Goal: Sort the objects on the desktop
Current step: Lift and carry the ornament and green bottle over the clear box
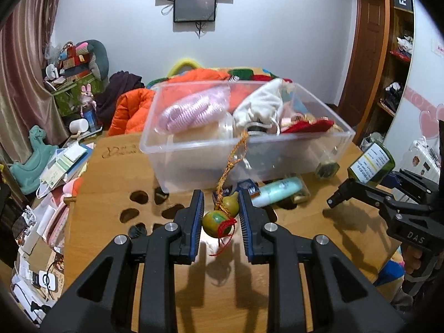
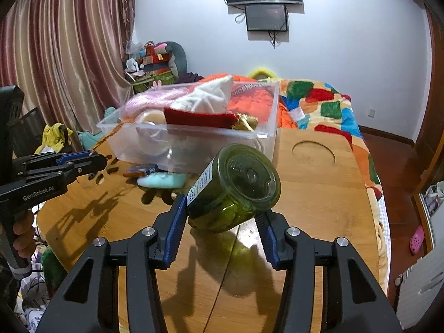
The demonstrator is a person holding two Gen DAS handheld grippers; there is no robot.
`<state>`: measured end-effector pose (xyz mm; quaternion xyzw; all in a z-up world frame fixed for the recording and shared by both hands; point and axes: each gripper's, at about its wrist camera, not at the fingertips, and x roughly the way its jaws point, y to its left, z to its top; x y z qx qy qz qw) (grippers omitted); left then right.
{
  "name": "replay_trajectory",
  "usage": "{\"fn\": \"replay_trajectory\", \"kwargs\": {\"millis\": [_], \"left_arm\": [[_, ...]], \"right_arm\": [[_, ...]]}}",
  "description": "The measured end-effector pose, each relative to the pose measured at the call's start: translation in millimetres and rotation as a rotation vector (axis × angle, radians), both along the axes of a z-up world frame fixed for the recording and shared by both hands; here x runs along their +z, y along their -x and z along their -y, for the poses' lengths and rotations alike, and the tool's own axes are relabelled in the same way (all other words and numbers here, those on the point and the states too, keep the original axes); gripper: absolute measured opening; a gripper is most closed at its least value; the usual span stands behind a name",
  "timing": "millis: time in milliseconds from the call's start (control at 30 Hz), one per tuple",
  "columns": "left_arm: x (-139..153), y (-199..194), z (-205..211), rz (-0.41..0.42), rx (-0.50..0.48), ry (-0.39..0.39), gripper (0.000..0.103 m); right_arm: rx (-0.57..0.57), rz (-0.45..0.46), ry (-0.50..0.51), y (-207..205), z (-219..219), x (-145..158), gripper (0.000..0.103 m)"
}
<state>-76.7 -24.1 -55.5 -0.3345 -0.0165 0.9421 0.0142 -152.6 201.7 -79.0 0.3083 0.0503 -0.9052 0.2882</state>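
Through the left wrist camera I see my left gripper [image 1: 220, 216] clamped on a small green gourd charm [image 1: 222, 216], its blue pads pressing on either side. The charm hangs above the wooden table [image 1: 116, 166], casting a shadow below. A braided orange cord [image 1: 231, 161] runs up from the gourd toward the rim of the clear plastic bin [image 1: 305, 149], and a red thread loops round the lower bulb. The bin stands just behind, packed with a pink rope bundle [image 1: 191, 111], a white cloth pouch [image 1: 260, 105] and a red pouch [image 1: 308, 126]. A pale teal tube [image 1: 277, 190] lies on the table in front of the bin. At the right edge my right gripper [image 1: 358, 177] carries a green glass jar [image 1: 370, 163].

Through the right wrist camera my right gripper [image 2: 222, 216] is closed on the green glass jar [image 2: 236, 188], which lies tilted between the pads with its base turned toward the bin [image 2: 266, 136] and is lifted off the table [image 2: 319, 194]. The left gripper [image 2: 94, 162] shows at the left edge, near the bin's corner, with the orange cord [image 2: 111, 134] rising from it
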Motion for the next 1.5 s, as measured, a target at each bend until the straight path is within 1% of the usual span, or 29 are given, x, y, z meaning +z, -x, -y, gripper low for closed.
{"fn": "replay_trajectory", "kwargs": {"millis": [267,433,667,833,967,1100,1367,1500], "left_arm": [[26,1,9,-0.078,0.010,0.018,0.025],[38,9,14,-0.107,0.008,0.036,0.025],[39,27,23,-0.104,0.002,0.028,0.025],[35,41,30,-0.093,-0.001,0.016,0.024],[31,51,33,-0.083,-0.004,0.010,0.024],[23,60,37,-0.067,-0.009,0.008,0.024],[16,66,42,-0.053,-0.019,-0.014,0.024],[14,65,43,-0.047,-0.024,-0.025,0.024]], "right_arm": [[0.008,-0.058,0.026,-5,-4,27,0.045],[0.006,-0.108,0.041,-5,-6,48,0.045],[-0.004,-0.152,0.058,7,-2,68,0.045],[-0.003,-0.158,0.075,20,5,75,0.045],[0.012,-0.147,0.083,33,18,75,0.045],[0.038,-0.110,0.090,45,35,66,0.045],[0.095,-0.045,0.054,60,64,42,0.045],[0.105,-0.020,0.037,67,71,33,0.045]]}}
